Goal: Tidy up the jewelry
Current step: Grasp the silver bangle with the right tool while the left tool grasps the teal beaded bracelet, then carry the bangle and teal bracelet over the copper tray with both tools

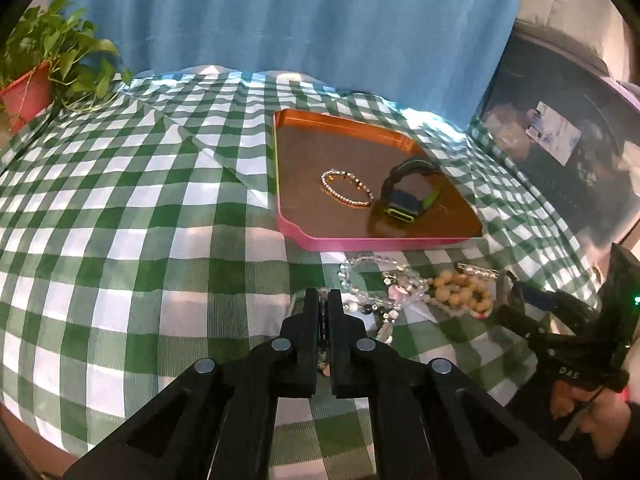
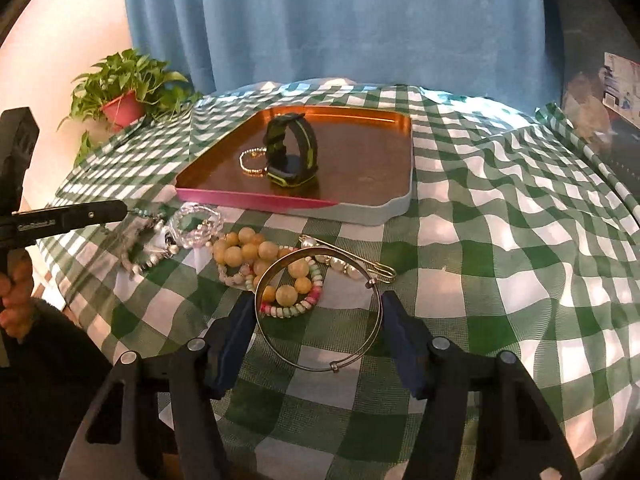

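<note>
A potted plant [image 2: 124, 92] in a red pot sits far left beyond the tool, blue curtain [image 2: 332, 20] behind the green-checked worktop [image 2: 500, 240].

A green-and-white checked tablecloth [image 1: 120, 220] covers the whole table, creased into ridges and folds, with patches of sunlight and shadow falling across it. Behind the cloth hangs a blue curtain [image 1: 288, 16] in soft vertical pleats, brightly lit. At the cloth's far left corner stands a leafy green plant [image 2: 128, 76] in a red pot [image 2: 123, 111], its stems trailing onto the fabric. Left of the curtain, beyond the plant, a pale wall [image 2: 60, 40] glows warm in the light. To the right of the cloth lies a dark, cluttered area [image 1: 560, 152], too blurred to make out.
</note>
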### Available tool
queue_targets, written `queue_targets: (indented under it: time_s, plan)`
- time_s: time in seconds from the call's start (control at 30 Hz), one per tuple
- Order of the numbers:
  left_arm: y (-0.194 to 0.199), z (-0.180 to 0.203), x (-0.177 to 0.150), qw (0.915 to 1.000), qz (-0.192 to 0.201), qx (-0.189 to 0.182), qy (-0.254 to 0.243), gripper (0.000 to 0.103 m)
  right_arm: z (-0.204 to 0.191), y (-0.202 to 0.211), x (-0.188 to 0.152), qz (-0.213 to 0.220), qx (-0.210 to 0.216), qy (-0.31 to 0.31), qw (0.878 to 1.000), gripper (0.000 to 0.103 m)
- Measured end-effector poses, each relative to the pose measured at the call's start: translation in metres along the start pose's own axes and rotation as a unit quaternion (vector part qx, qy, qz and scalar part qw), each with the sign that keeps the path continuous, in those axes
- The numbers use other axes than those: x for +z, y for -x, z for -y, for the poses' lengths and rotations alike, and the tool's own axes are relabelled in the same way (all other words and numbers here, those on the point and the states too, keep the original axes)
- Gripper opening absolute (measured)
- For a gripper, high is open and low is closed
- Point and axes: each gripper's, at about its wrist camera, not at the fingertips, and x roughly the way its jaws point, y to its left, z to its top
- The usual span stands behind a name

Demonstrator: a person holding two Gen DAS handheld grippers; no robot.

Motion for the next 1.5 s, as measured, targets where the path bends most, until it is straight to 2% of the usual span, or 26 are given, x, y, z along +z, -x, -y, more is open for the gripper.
queue_targets:
  time_s: [0.17, 0.23, 0.37, 0.43, 0.6, 0.7, 0.83, 1.1, 1.33, 1.43, 1.5]
  plan:
    - [-0.003, -0.001, -0.007, 0.9998, -0.016, 0.010, -0.007, 0.004, -0.005, -0.002, 0.000, -0.003, 0.004, 0.006, 1.000, 0.058]
    - [-0.001, -0.001, -0.009, 0.9997, -0.010, 0.021, -0.011, 0.004, -0.007, -0.002, -0.001, -0.003, 0.007, 0.008, 1.000, 0.058]
    - [-0.001, 0.004, -0.007, 0.9997, -0.014, 0.011, -0.018, 0.004, -0.009, -0.001, 0.000, 0.001, 0.010, 0.013, 1.000, 0.058]
    - [0.000, 0.018, -0.005, 0.9987, -0.012, 0.027, -0.041, 0.004, -0.010, 0.000, 0.001, 0.003, 0.012, 0.015, 1.000, 0.058]
    - [0.001, 0.052, -0.004, 0.9971, -0.018, 0.017, -0.072, 0.004, -0.011, 0.001, 0.004, -0.004, 0.006, 0.009, 1.000, 0.058]
    - [0.003, 0.066, -0.002, 0.9973, -0.021, 0.005, -0.070, 0.004, -0.007, 0.007, 0.006, -0.005, -0.005, -0.005, 1.000, 0.058]
    - [0.017, 0.082, 0.005, 0.9975, -0.008, -0.002, -0.070, 0.004, -0.006, 0.021, 0.010, 0.001, -0.023, -0.016, 1.000, 0.058]
    - [0.055, 0.101, 0.019, 0.9969, 0.021, -0.012, -0.075, 0.004, -0.011, 0.055, 0.019, 0.020, -0.032, -0.029, 0.999, 0.058]
    - [0.099, 0.122, 0.033, 0.9938, 0.067, -0.018, -0.087, 0.004, -0.017, 0.093, 0.033, 0.050, -0.033, -0.032, 0.998, 0.058]
    - [0.117, 0.128, 0.040, 0.9920, 0.083, -0.032, -0.089, 0.004, -0.021, 0.110, 0.041, 0.067, -0.026, -0.033, 0.997, 0.058]
    - [0.129, 0.132, 0.043, 0.9904, 0.090, -0.056, -0.089, 0.004, -0.024, 0.122, 0.047, 0.079, -0.020, -0.027, 0.996, 0.058]
